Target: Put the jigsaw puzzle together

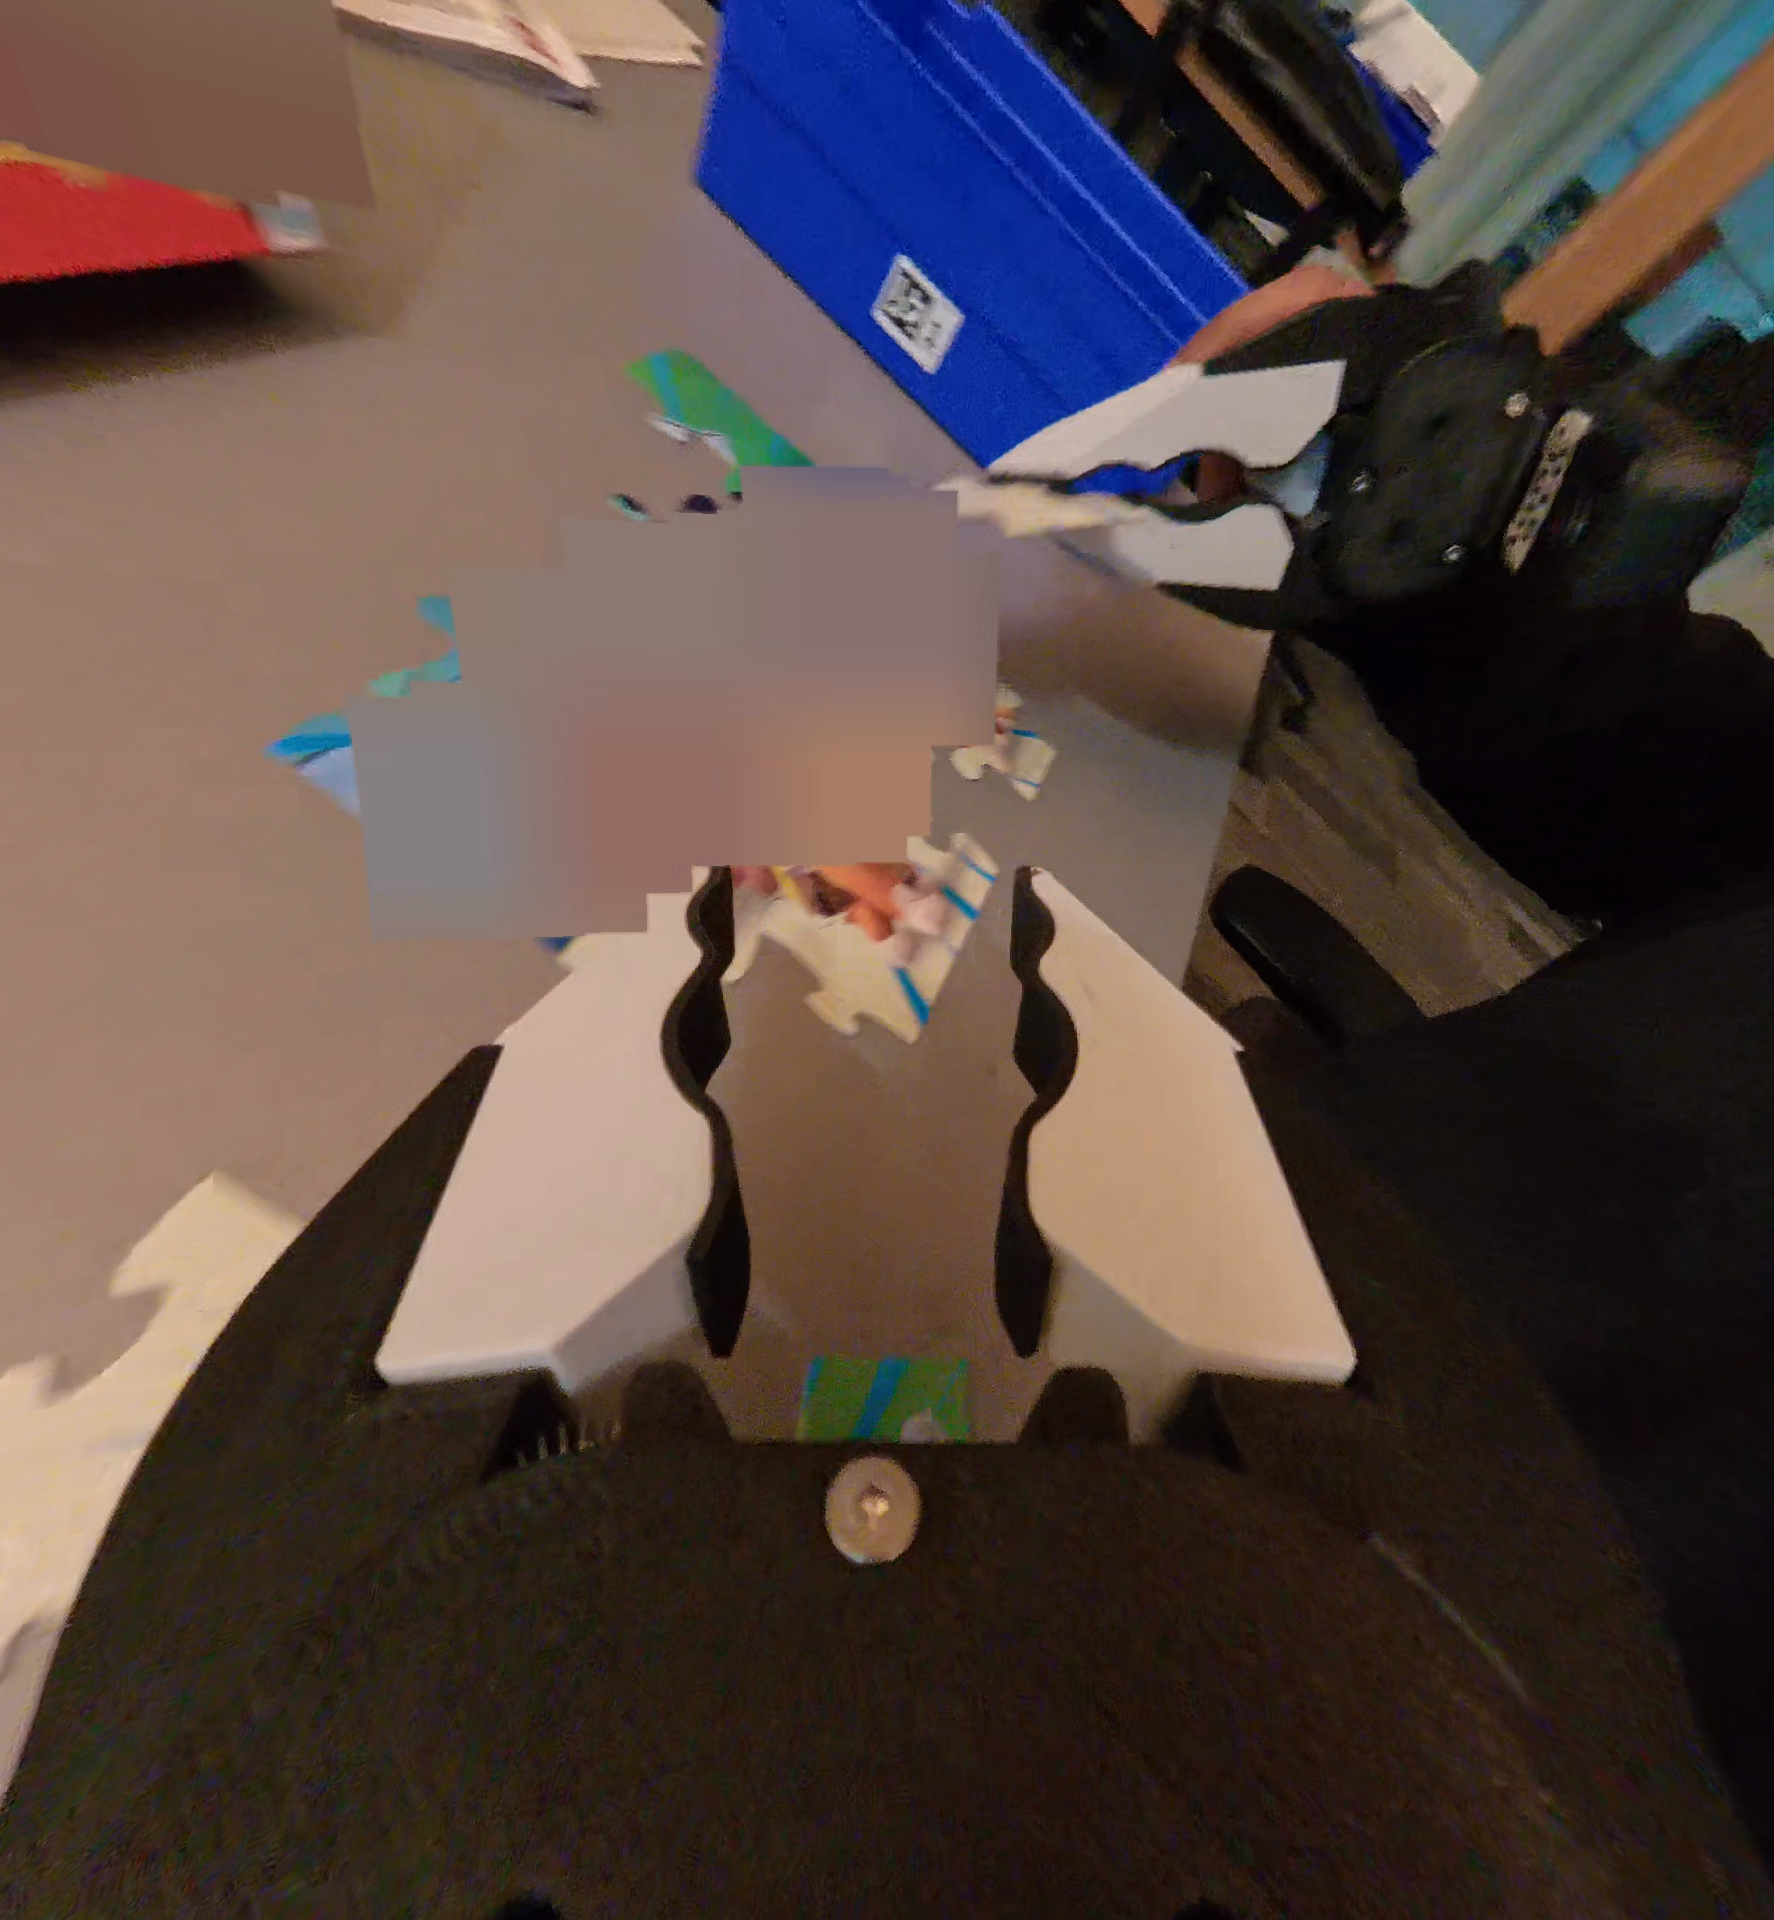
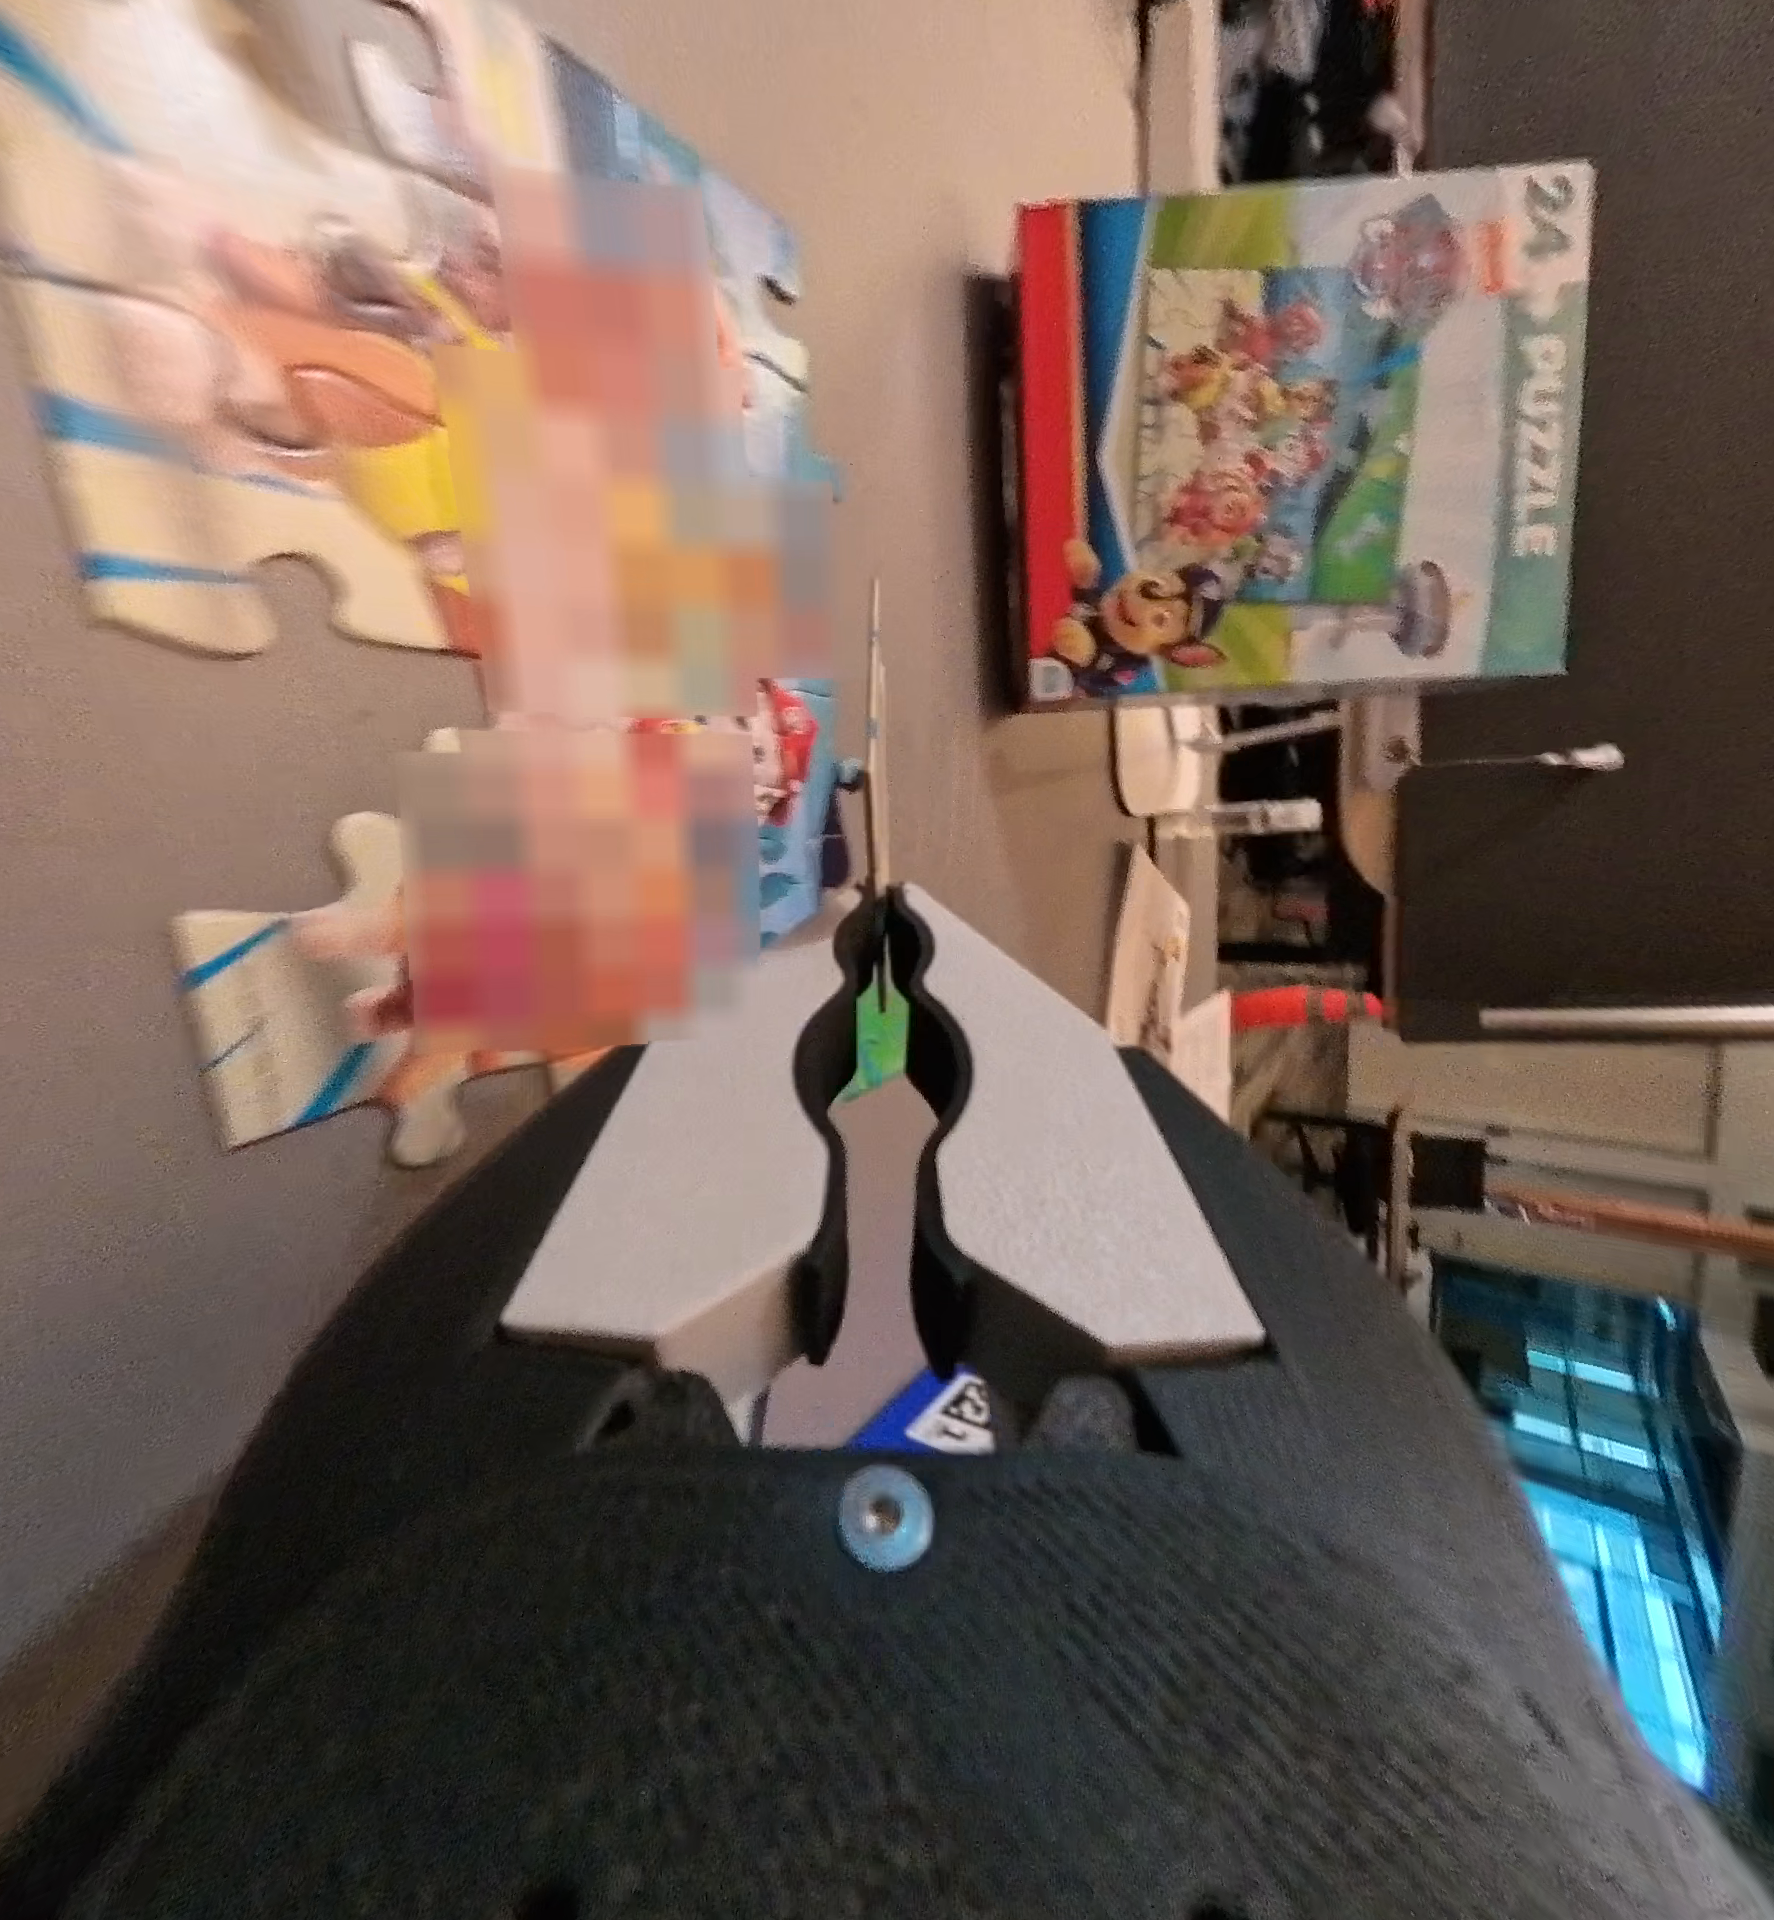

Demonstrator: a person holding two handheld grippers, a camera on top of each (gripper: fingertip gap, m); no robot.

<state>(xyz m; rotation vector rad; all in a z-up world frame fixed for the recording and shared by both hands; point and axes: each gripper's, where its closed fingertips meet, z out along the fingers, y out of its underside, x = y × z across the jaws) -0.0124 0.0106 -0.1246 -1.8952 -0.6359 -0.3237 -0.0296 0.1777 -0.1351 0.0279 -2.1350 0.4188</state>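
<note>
My left gripper (image 1: 867, 894) is open, its pads wide apart just above the grey table (image 1: 187, 727). A white puzzle piece with blue stripes (image 1: 862, 977) lies flat on the table between and just beyond the fingertips, and neither pad presses on it. It adjoins a partly joined puzzle that a blur patch largely hides. My right gripper (image 2: 888, 904) is shut on a thin puzzle piece (image 2: 875, 748) seen edge-on, with a green part (image 2: 878, 1049) showing between the pads. The right gripper also shows in the left wrist view (image 1: 997, 473), lifted at the far right.
A blue bin (image 1: 945, 229) stands at the back and a red box (image 1: 62, 229) at the far left. A puzzle box (image 2: 1298, 436) lies beyond the right gripper. Loose pieces (image 1: 1013, 753), (image 1: 717, 416) and joined pieces (image 2: 239, 343) lie on the table. The table's edge (image 1: 1247, 727) runs at the right. My right fingertips sit around 20 centimetres from my left ones.
</note>
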